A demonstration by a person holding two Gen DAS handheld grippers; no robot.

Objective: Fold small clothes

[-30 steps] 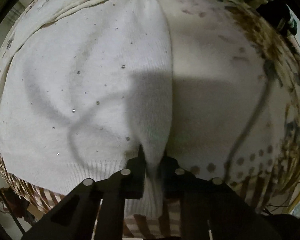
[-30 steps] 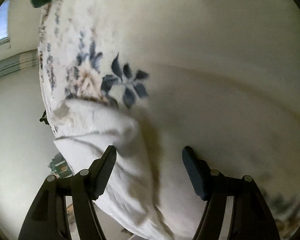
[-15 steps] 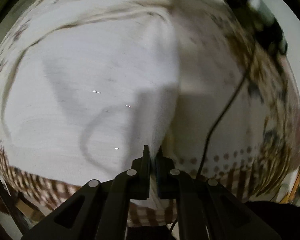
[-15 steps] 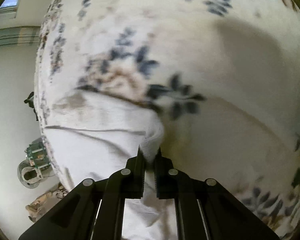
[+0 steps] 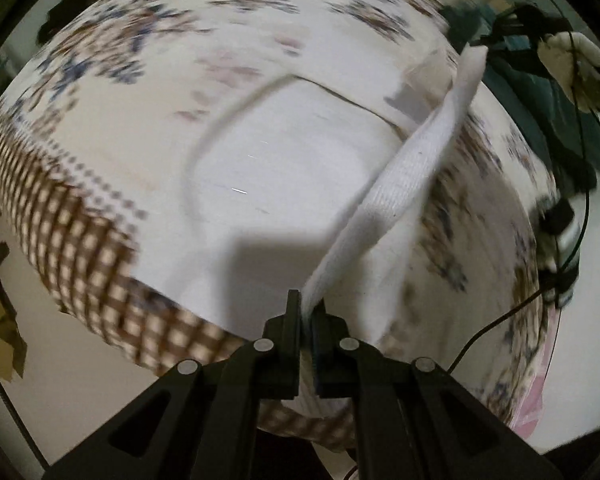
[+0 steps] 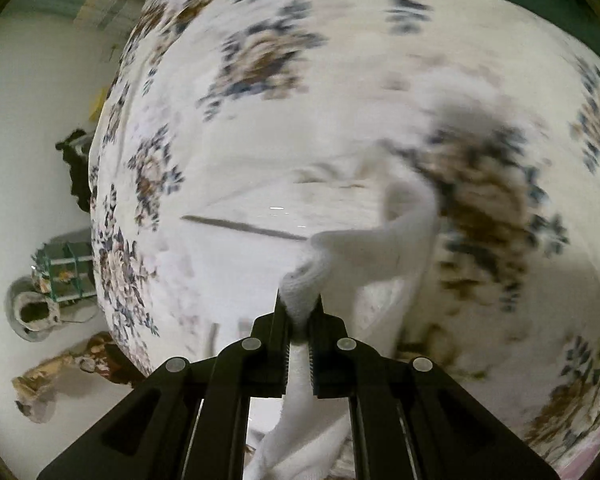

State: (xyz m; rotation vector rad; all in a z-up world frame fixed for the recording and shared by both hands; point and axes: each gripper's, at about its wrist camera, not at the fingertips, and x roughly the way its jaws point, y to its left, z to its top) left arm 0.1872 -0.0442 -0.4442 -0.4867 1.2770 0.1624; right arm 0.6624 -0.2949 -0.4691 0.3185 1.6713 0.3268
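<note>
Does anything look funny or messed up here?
Nothing is torn or spilled. The white sweater just looks lopsided: one edge is pulled up off the flowery sheet by the left claw and right claw.

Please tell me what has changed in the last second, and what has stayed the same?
The right gripper, open a second ago, closed on the white knitted garment. Both grippers then lifted its edge off the floral tablecloth, so a raised band now runs up and right in the left wrist view. The left gripper kept its grip; the rest of the garment remains on the cloth.
</note>
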